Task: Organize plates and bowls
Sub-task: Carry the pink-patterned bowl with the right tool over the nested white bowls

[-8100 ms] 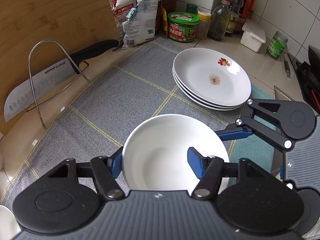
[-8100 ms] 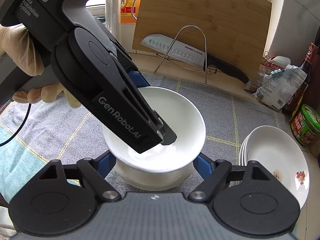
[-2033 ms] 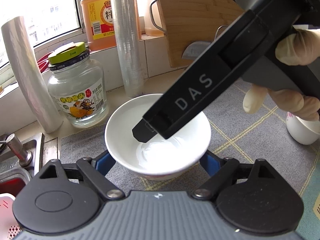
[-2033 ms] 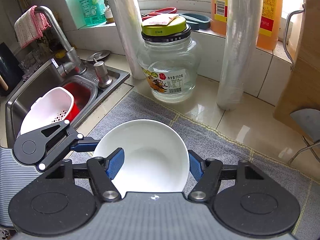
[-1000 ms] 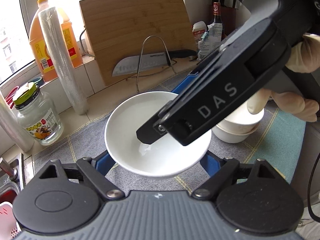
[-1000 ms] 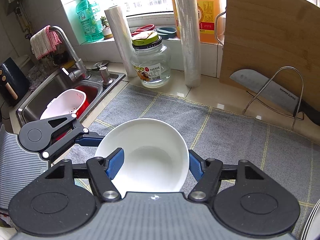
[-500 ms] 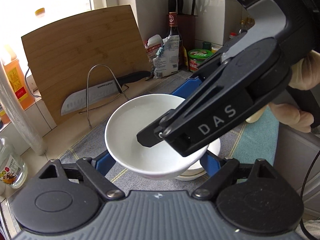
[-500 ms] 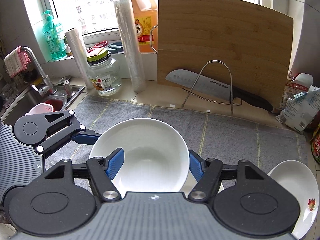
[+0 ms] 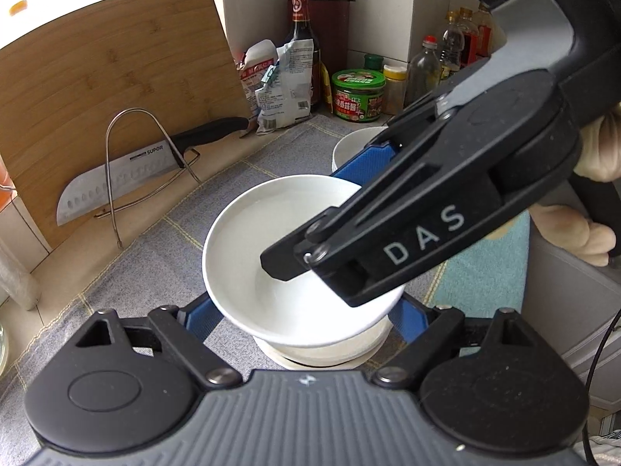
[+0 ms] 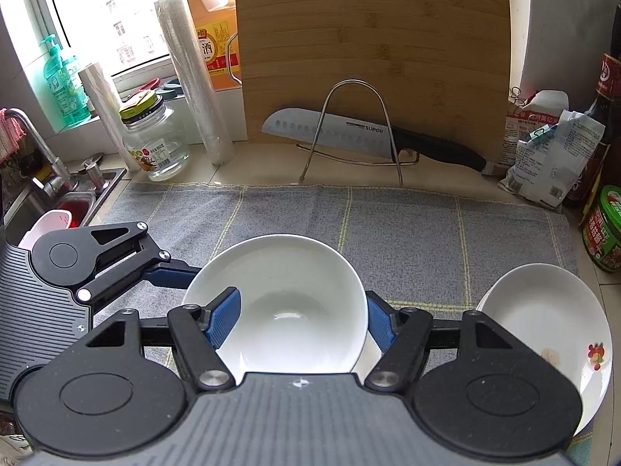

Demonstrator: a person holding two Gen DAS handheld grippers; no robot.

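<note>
White bowl pinched at its rim by right gripper, one blue pad inside the wall, the other outside on the right; same bowl in left wrist view held just above a stack of bowls on the grey mat, whether touching the stack cannot tell. Left gripper spread wide, blue pads flanking the bowl low on both sides, whether touching it cannot tell; seen from right wrist view as black linkage at bowl's left. Right gripper body crossing over bowl from the right, tip dipped inside. Stack of plates to the right of bowl, near, not touching; top plate with small red print. Behind: cutting board upright against wall; knife on wire rack; glass jar near sink; green tub beside bottles.
</note>
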